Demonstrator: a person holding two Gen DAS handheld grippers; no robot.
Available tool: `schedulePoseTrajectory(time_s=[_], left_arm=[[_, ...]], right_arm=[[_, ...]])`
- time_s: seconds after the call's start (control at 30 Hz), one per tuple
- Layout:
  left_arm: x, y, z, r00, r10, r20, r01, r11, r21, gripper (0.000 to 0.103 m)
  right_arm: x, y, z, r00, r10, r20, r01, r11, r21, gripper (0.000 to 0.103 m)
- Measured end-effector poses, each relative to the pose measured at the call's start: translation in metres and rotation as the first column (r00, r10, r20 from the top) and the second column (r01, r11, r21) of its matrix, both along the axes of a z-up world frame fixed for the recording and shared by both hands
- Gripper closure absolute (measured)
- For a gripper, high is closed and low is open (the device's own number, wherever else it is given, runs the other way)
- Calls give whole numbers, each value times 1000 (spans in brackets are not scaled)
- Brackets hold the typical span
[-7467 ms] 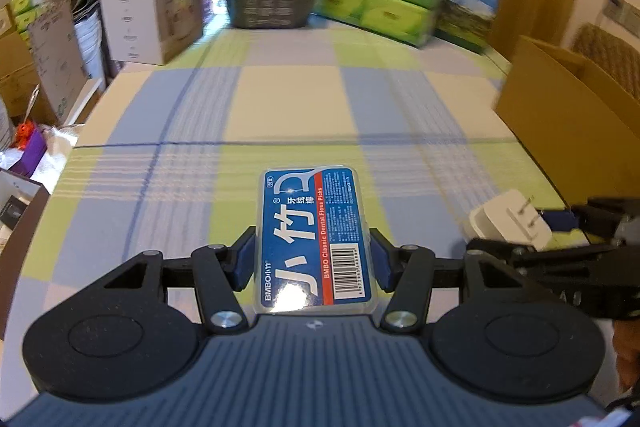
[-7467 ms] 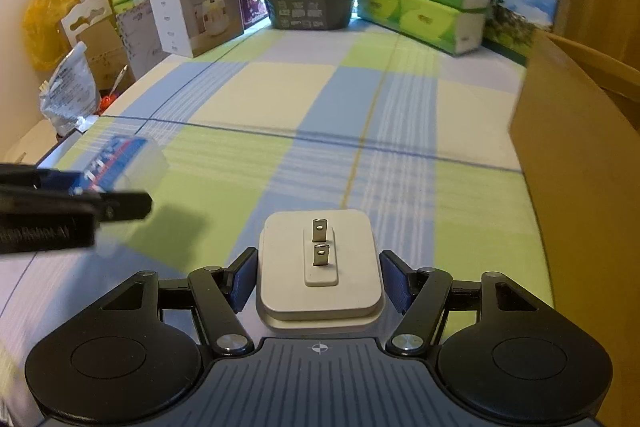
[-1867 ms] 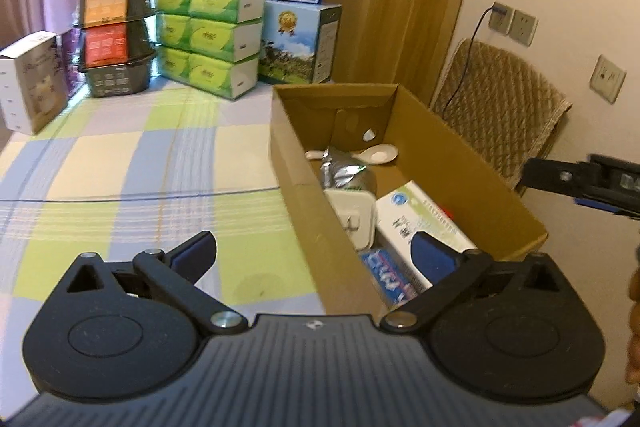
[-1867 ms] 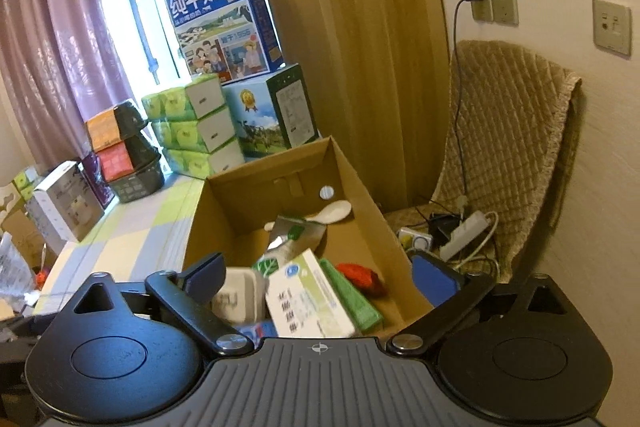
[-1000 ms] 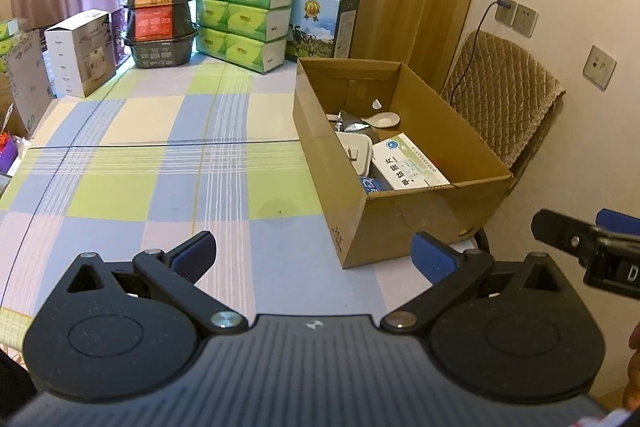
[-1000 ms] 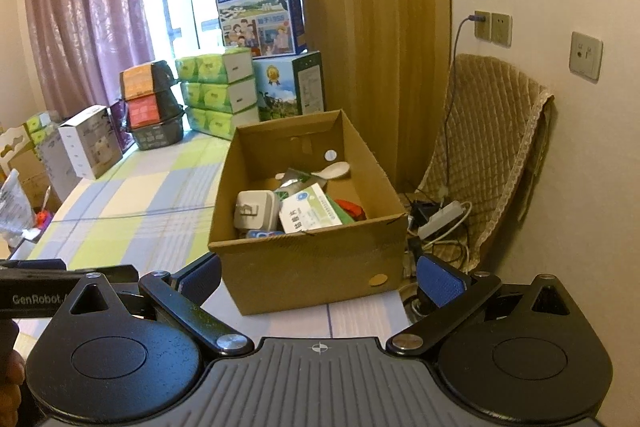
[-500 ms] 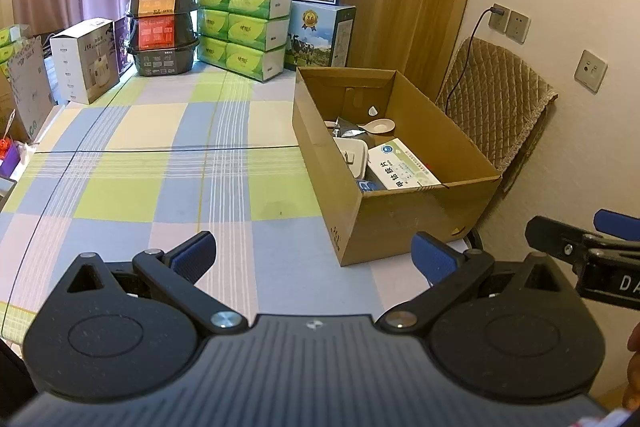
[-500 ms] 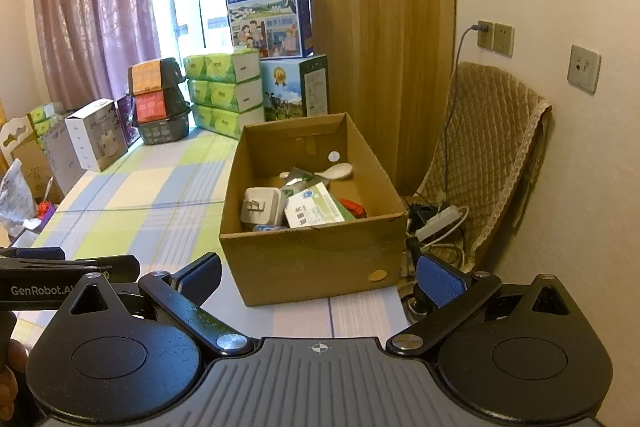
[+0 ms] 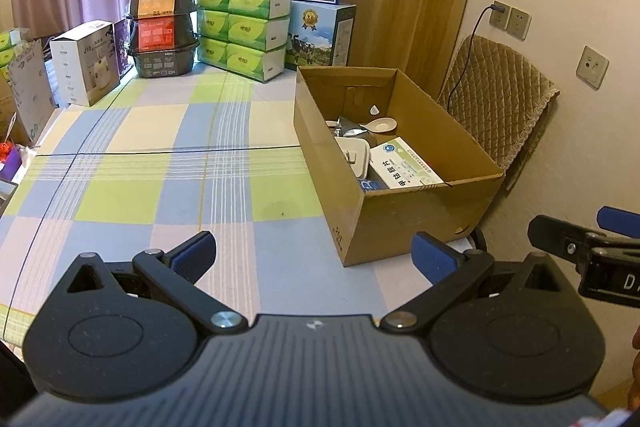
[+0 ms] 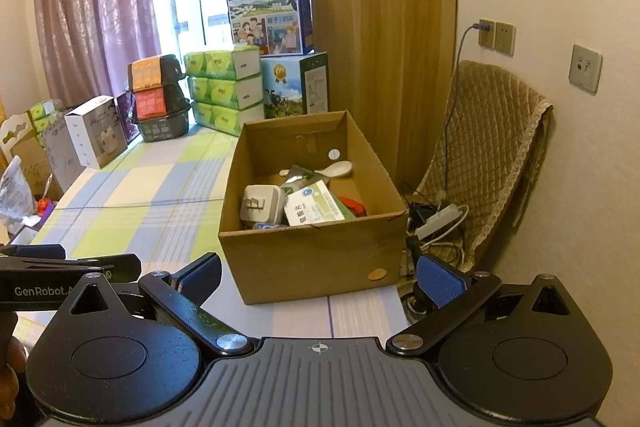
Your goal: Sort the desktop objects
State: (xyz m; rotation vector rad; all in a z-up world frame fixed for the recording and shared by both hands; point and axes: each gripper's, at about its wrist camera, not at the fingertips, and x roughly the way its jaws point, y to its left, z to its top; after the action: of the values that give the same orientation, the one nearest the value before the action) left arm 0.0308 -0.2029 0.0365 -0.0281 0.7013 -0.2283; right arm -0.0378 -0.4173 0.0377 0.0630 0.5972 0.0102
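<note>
1. Cardboard box (image 10: 312, 259) at the desk's (image 9: 160, 187) right edge now holds the white plug adapter (image 10: 260, 205) and blue floss-pick pack (image 9: 366, 183).
2. Both the left hand-held gripper (image 9: 314, 255) and right hand-held gripper (image 10: 320, 275), spread and empty, have pulled back; sorting looks finished.

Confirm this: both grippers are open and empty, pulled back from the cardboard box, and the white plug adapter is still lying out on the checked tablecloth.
Not quite. The white plug adapter lies inside the cardboard box, not on the checked tablecloth; the right wrist view shows it best. The rest holds: the left gripper and right gripper are open, empty and back from the box.
</note>
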Motion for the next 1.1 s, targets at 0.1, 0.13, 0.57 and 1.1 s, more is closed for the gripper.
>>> schedulePoseTrajectory(time_s=[0.1, 0.13, 0.57, 1.1], left_arm=[[0, 0, 0, 1000, 0, 1, 0, 1000, 0, 1], [0, 0, 0, 1000, 1, 1, -1, 1000, 0, 1], [2, 2, 2, 1000, 5, -2, -5, 1000, 1, 1], [-3, 20, -3, 999, 51, -13, -51, 999, 0, 1]], right_arm=[[0, 0, 0, 1000, 1, 0, -1, 1000, -1, 2], [0, 0, 0, 1000, 1, 1, -1, 1000, -1, 2], [2, 2, 0, 1000, 5, -6, -5, 1000, 1, 2], [8, 13, -5, 999, 37, -20, -37, 999, 9, 2]])
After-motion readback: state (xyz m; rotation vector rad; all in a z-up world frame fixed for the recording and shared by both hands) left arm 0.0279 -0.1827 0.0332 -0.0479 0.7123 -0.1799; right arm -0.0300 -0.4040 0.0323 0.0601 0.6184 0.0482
